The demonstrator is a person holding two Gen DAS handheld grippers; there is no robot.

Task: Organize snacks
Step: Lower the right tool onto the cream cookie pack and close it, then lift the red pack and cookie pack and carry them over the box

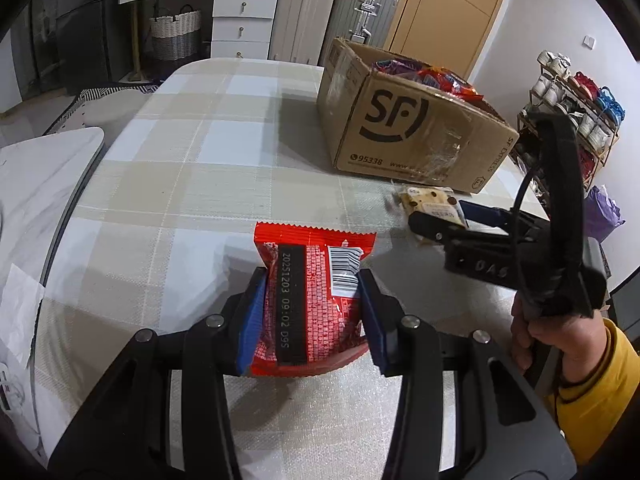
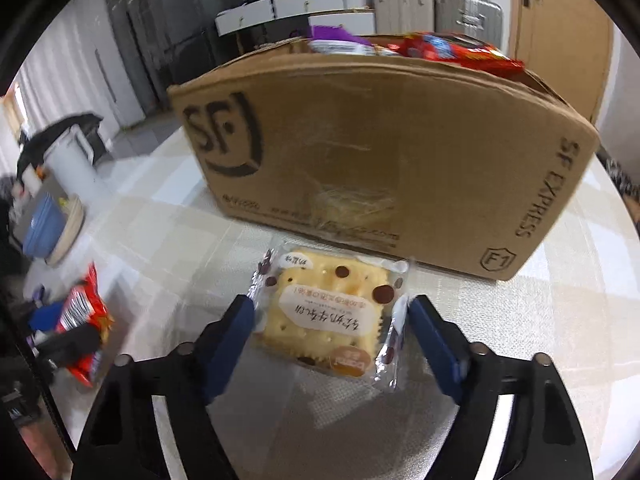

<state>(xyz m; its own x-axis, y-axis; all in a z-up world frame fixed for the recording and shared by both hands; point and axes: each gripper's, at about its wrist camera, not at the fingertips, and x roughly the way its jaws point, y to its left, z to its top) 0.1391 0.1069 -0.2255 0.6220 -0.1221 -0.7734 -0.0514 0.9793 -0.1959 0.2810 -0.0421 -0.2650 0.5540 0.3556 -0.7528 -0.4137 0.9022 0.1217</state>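
**A:** Why is the red foil snack packet (image 1: 312,300) up off the checked tabletop (image 1: 192,168) like that?

**B:** The left gripper (image 1: 310,316) is pinching it across its width, blue pads (image 1: 250,320) pressed into both sides. The foil bulges between them, which tells me the hold is firm. My guess is it's on its way to the brown cardboard shipping box (image 1: 408,128), since bright wrappers already pile up over that box's rim

**A:** And the other one?

**B:** The right gripper (image 2: 332,332) straddles the clear-wrapped square cracker (image 2: 332,312) that lies flat on the tabletop just in front of the box wall. Its jaws stand partly spread. One pad looks to be at the wrapper's edge on the left, the other sits beside the loose plastic flap on the right, so I wouldn't call it gripped yet

**A:** Why come at it from that angle?

**B:** Tilted down from above, the fingers (image 2: 436,344) can slide along either side of a thin, flat pack. The crinkly wrapper margin may fold before the cracker itself is caught, so the squeeze probably needs to go further in

**A:** So both snacks belong in the box?

**B:** That's how I read it, with the cracker close by and the red packet well back from it
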